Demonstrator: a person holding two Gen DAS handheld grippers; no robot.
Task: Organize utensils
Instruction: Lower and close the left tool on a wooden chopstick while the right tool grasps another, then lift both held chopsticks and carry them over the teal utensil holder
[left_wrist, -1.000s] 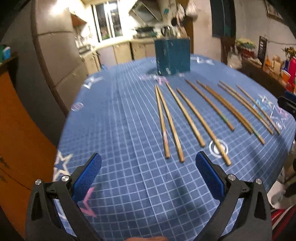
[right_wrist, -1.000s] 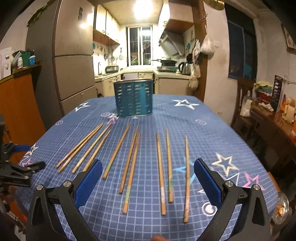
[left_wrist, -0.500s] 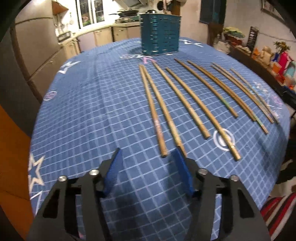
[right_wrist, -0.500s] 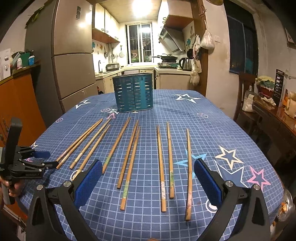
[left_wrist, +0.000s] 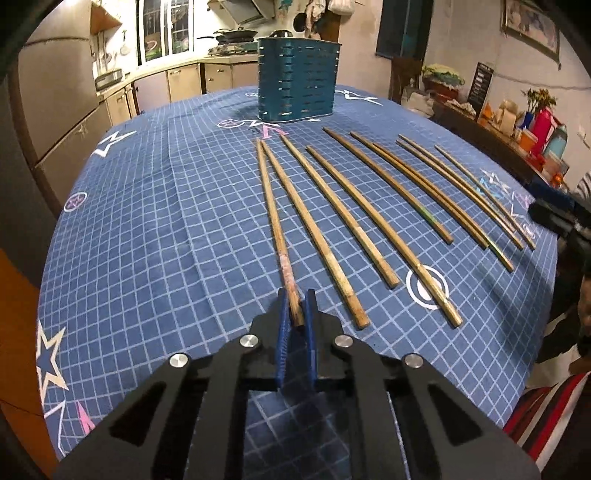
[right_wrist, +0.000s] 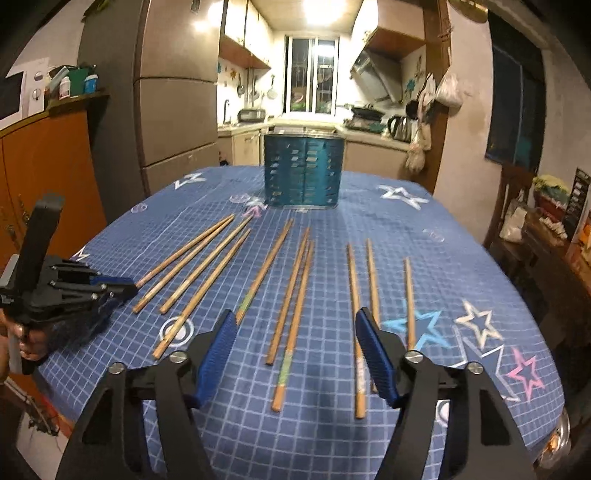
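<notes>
The chopsticks looked like bare wood, matt and slightly worn, some with faded painted bands near their thick ends. The cloth over the counter was printed fabric, dull and faintly creased. The utensil holder at the far edge showed a slotted teal wall with a metallic sheen. Each hand-held gripper was matt black plastic with ribbed blue pads and shiny metal screws.
</notes>
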